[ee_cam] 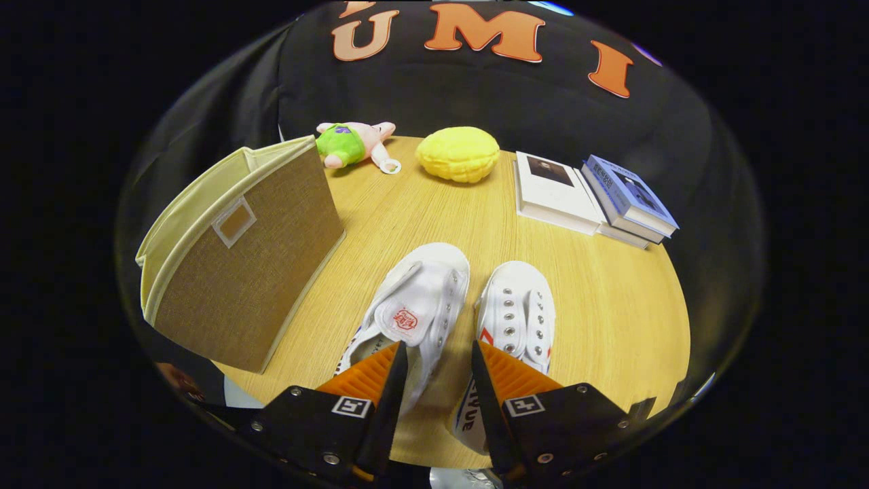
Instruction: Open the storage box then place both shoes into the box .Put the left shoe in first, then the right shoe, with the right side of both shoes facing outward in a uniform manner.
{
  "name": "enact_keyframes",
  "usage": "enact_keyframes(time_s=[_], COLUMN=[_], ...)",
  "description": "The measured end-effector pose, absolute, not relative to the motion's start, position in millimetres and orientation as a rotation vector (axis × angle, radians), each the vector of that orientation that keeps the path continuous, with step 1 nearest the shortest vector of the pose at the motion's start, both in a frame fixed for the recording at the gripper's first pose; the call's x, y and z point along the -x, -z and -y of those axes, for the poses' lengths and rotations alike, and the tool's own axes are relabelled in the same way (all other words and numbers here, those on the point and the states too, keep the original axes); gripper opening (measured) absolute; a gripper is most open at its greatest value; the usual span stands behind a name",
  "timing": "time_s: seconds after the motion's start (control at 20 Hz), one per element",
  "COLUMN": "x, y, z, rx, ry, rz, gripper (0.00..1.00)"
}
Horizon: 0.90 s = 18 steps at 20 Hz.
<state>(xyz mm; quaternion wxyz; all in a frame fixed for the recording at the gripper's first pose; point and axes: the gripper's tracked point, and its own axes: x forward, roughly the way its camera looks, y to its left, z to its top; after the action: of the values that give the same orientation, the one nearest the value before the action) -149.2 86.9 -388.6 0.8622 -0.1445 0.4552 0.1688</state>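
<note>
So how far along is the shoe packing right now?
The storage box already stands open on the table. Neither shoe is packed: the left shoe and right shoe both lie just ahead of the open claw, which grips nothing. Both shoes remain to be placed, left one first.

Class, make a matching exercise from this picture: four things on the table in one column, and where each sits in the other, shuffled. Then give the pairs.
1. storage box
2. plush toy
3. yellow cushion
4. books

A. between plush toy and books
B. right of the shoes, far side
C. left of the shoes
D. just behind the box

Pairs: 1-C, 2-D, 3-A, 4-B

The gripper is open above the shoes.
</note>
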Motion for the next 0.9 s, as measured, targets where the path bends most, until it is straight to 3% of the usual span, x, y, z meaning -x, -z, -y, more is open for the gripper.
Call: enact_keyframes(time_s=[0.3, 0.75, 0.9], x=[158, 156, 154], y=[413, 422, 425], z=[-87, -88, -87], rx=[0.326, 0.485, 0.358], ry=[-0.380, -0.421, -0.381], rz=[-1.014, -1.010, -1.045], gripper=[0.46, 0.43, 0.42])
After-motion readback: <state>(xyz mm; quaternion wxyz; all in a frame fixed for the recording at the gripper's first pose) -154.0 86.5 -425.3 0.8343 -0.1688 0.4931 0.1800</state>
